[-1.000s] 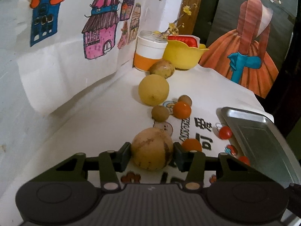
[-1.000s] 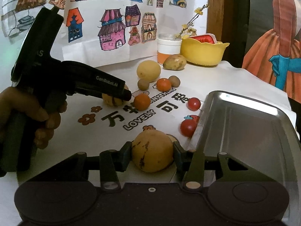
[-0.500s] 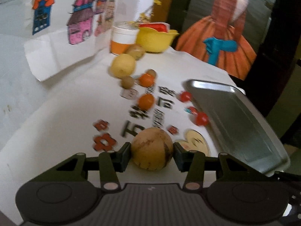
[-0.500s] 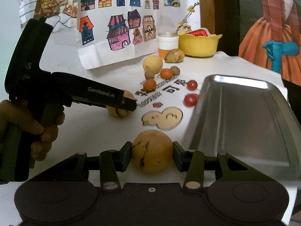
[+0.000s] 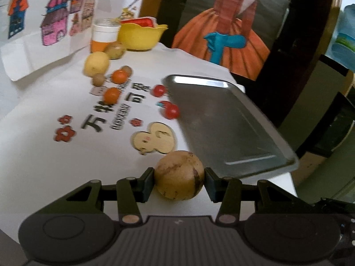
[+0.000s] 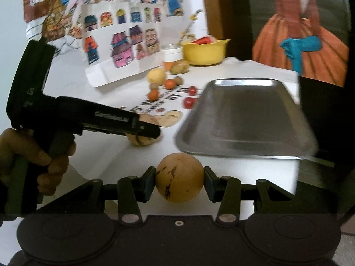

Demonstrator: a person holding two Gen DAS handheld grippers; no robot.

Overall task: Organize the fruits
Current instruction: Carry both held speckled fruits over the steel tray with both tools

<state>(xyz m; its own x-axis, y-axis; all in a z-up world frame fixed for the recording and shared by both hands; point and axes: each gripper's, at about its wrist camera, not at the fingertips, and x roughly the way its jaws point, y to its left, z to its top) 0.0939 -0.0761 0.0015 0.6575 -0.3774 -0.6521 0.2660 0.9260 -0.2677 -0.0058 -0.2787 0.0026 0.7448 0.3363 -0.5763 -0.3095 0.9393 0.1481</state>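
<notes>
Bare metal tray [image 6: 246, 119] on the counter [image 5: 44, 155], red stuff in yellow bowl [image 5: 142, 36]. Left tool [image 5: 179, 175] clamping a brown fruit [image 5: 179, 176], right tool [image 6: 179, 180] clamping a spotted fruit [image 6: 179, 180].

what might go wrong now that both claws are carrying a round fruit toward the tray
1. The left claw and right claw each pinch a smooth round fruit only at its sides, so one may slip out.
2. The metal tray is shallow and bare; a dropped fruit could roll over its low rim.
3. Both claws sit close together and might collide over the tray.
</notes>
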